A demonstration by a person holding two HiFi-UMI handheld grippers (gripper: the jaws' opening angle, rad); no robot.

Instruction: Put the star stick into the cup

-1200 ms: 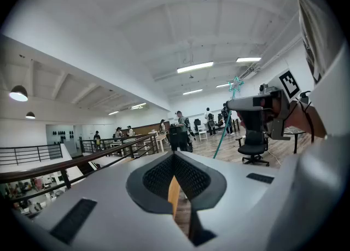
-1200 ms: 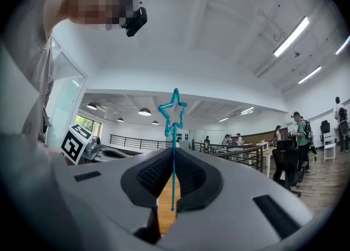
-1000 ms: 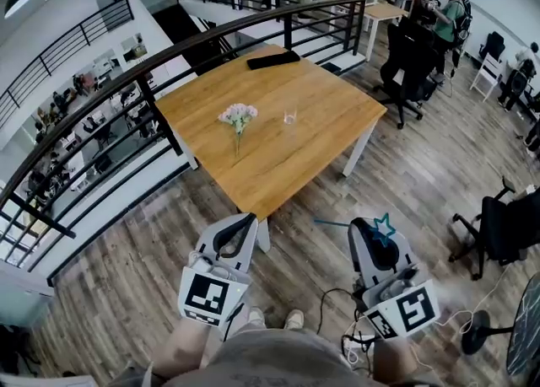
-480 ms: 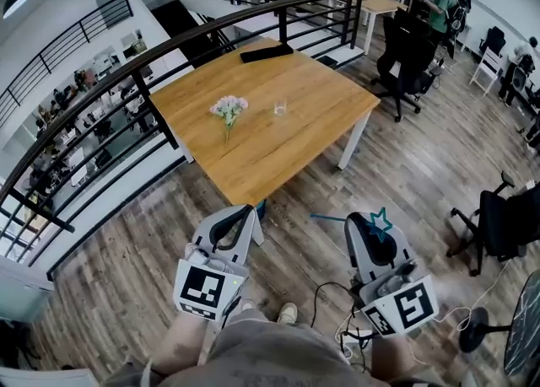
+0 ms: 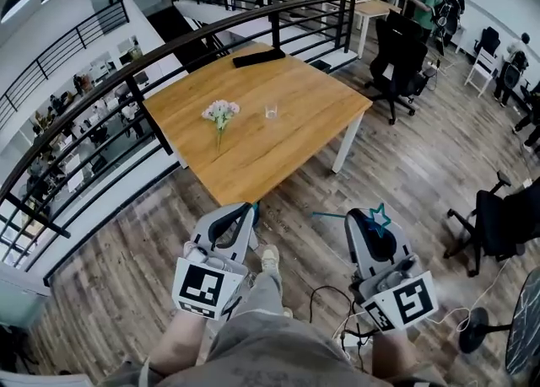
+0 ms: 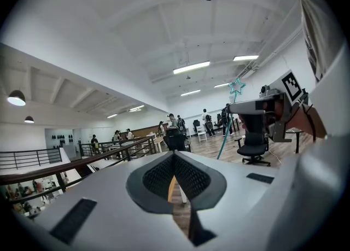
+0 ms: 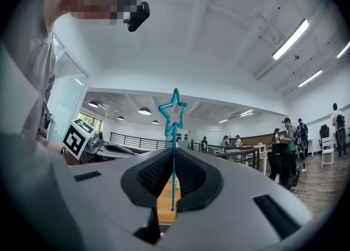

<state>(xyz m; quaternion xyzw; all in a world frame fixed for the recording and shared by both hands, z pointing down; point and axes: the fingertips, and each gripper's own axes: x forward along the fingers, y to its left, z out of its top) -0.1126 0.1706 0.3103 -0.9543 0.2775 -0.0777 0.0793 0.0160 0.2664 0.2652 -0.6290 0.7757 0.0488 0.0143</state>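
Observation:
The star stick (image 5: pixel 380 218), a thin teal rod with a star on its end, is clamped crosswise in my right gripper (image 5: pixel 361 218), low on the right in the head view. In the right gripper view the star (image 7: pixel 173 111) rises above the closed jaws. The clear cup (image 5: pixel 271 111) stands near the middle of the wooden table (image 5: pixel 304 99), far ahead of both grippers. My left gripper (image 5: pixel 251 206) is shut and empty, held over the floor just short of the table's near corner. From the left gripper view the star stick (image 6: pixel 236 86) shows off to the right.
A small bunch of pale flowers (image 5: pixel 219 111) lies left of the cup, and a flat black object (image 5: pixel 258 57) sits at the table's far edge. A black railing (image 5: pixel 126 82) runs behind the table. Office chairs (image 5: pixel 396 56) stand to the right. Cables (image 5: pixel 325 301) trail on the floor.
The table has slid slightly up and left in the head view. A shoe has stepped forward between the grippers. Both grippers keep their pose, and the stick stays gripped.

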